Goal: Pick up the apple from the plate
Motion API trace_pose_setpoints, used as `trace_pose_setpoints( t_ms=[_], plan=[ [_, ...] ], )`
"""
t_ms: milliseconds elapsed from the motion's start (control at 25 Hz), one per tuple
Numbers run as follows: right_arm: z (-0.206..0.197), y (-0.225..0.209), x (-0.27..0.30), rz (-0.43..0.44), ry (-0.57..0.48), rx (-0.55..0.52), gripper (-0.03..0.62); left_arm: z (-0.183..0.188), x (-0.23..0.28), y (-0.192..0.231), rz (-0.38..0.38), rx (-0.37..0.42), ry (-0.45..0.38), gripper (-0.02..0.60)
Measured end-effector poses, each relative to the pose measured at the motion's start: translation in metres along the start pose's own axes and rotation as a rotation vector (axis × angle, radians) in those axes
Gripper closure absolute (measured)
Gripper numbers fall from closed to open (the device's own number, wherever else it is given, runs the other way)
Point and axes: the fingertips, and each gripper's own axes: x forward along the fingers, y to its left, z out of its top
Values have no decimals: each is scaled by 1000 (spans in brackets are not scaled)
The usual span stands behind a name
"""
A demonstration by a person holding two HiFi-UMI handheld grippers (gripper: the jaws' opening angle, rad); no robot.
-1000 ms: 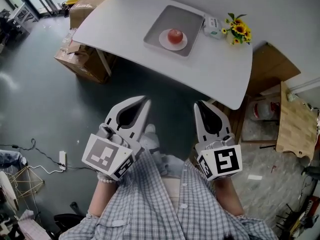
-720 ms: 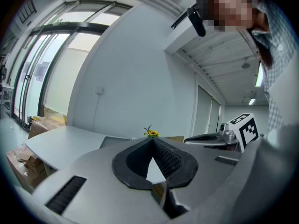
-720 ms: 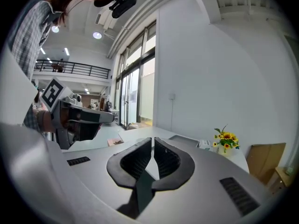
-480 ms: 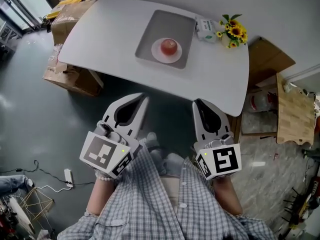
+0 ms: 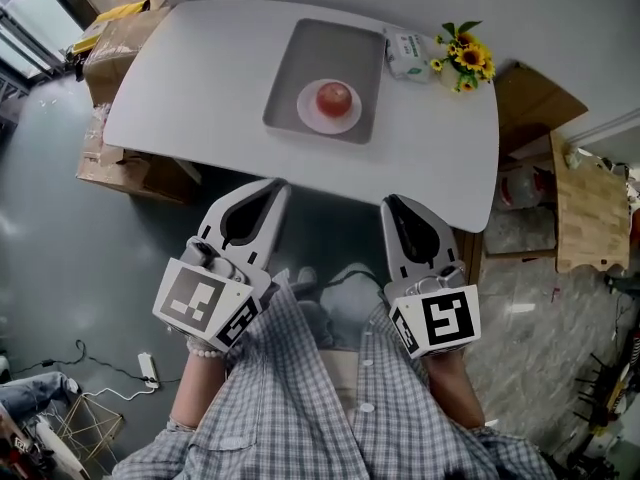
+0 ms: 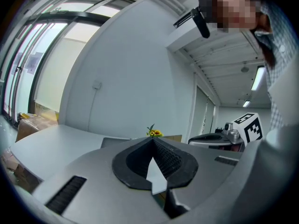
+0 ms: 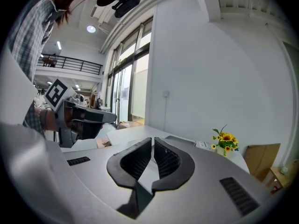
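Across the upper part of the head view, a broad white rounded counter [image 5: 430,158]. On it, upper middle of the frame, a grey rectangular metal tray [image 5: 300,58].

In the lower middle, the grey plastic left tool [image 5: 277,184] and its twin, the right tool [image 5: 392,202], side by side and pointing up-frame. Both clenched on nothing, jaws pressed together, tips short of the counter's near edge.

On the tray, a small white round plate [image 5: 305,114]. On the plate, a red round apple [image 5: 334,96], upright and untouched.

Judged barely begun: no reach, no grip, no lift so far. Left to do: carrying one tool forward over the counter, parting its jaws, closing them round the apple, raising it clear of the plate.

Apple well apart from both tools, straight up-frame, roughly midway between their two lines.
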Motion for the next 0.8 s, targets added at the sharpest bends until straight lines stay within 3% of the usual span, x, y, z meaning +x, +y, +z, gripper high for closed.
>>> trace_pose_setpoints(
  t_ms=[320, 800],
  plan=[
    [-9, -28, 18, -22, 31, 0, 562, -1, 39, 3, -35, -3, 18, 572],
    [-12, -82, 81, 59, 65, 8, 562, -1, 107, 31, 45, -35, 53, 572]
  ],
)
